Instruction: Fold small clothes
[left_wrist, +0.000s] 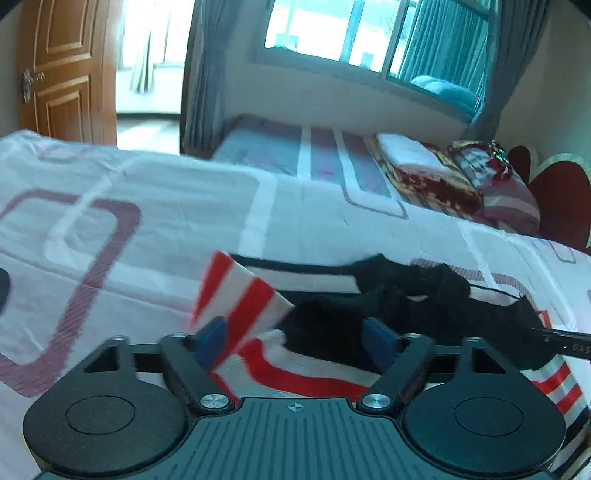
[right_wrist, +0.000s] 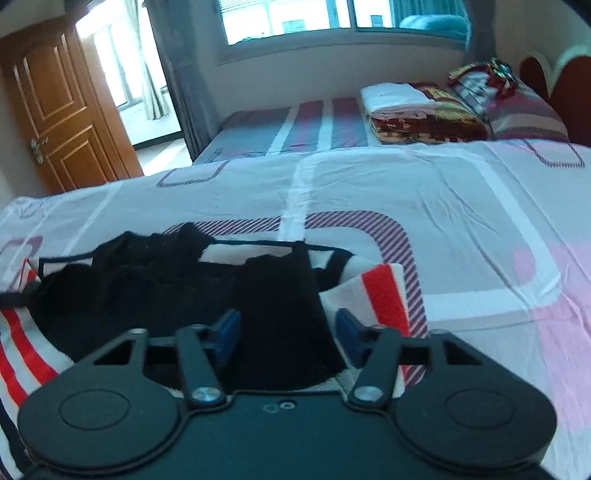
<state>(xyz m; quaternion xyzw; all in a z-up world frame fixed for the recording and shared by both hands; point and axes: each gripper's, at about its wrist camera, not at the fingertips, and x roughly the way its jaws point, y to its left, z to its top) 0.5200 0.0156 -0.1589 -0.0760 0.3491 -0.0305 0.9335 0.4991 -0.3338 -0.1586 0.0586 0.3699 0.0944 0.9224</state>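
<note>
Raised striped flap (left_wrist: 240, 295) in left wrist view only.

The left gripper (left_wrist: 295, 332) fills the lower part of its own frame, its two blue-padded fingers (left_wrist: 212, 334) spread wide apart near the lower centre and pointing forward and down. The right gripper (right_wrist: 288, 332) sits likewise at the bottom of its frame (body dark, pads blue), its fingers (right_wrist: 229, 330) set at a middling gap. Its tip (left_wrist: 561, 338) also shows at the right edge of the left view.
</note>
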